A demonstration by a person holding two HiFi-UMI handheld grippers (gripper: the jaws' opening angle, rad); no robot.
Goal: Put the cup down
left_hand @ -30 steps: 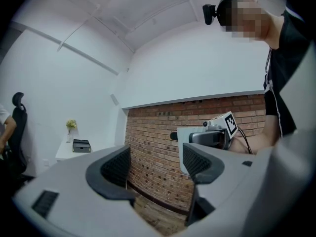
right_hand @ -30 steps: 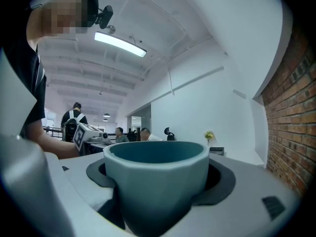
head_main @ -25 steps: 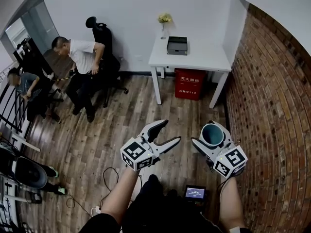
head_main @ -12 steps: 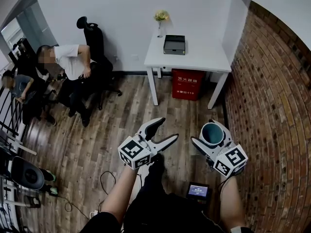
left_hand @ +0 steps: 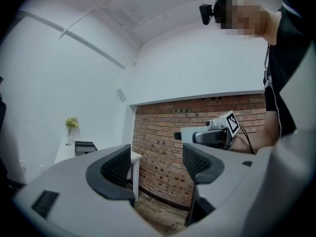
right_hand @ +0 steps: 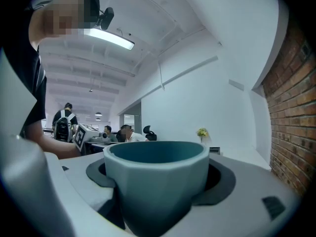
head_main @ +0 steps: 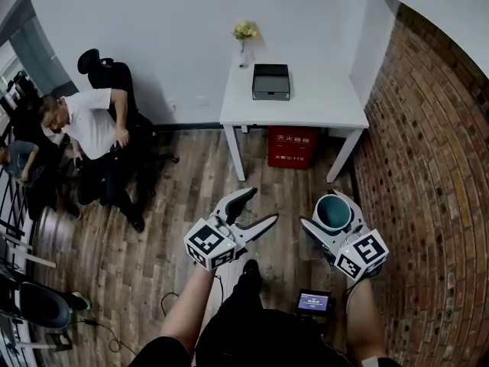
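A: Your right gripper [head_main: 330, 209] pinches the cup [head_main: 334, 212]. The cup is upright with its mouth up, and the pads hug its sides below the rim.

B: Your left gripper [head_main: 263, 205] is just beside it with its jaws spread and nothing between them (only the brick wall [left_hand: 158, 132] shows through the gap).

A: The cup is in the air over the floor [head_main: 191, 197], out in front of you and resting on nothing. So I judge you are in the carry, with the putting down not yet begun.

B: The table [head_main: 321, 102] stands well ahead of you, against the white wall. It looks the likely spot, though that is my guess.

A: Then your next move calls for bringing the cup over a bare part of the top, clear of the box [head_main: 271, 81], and keeping it level on the way.

B: Lower it until the base rests, and only then part the right jaws. Your left gripper need only keep out of the way.
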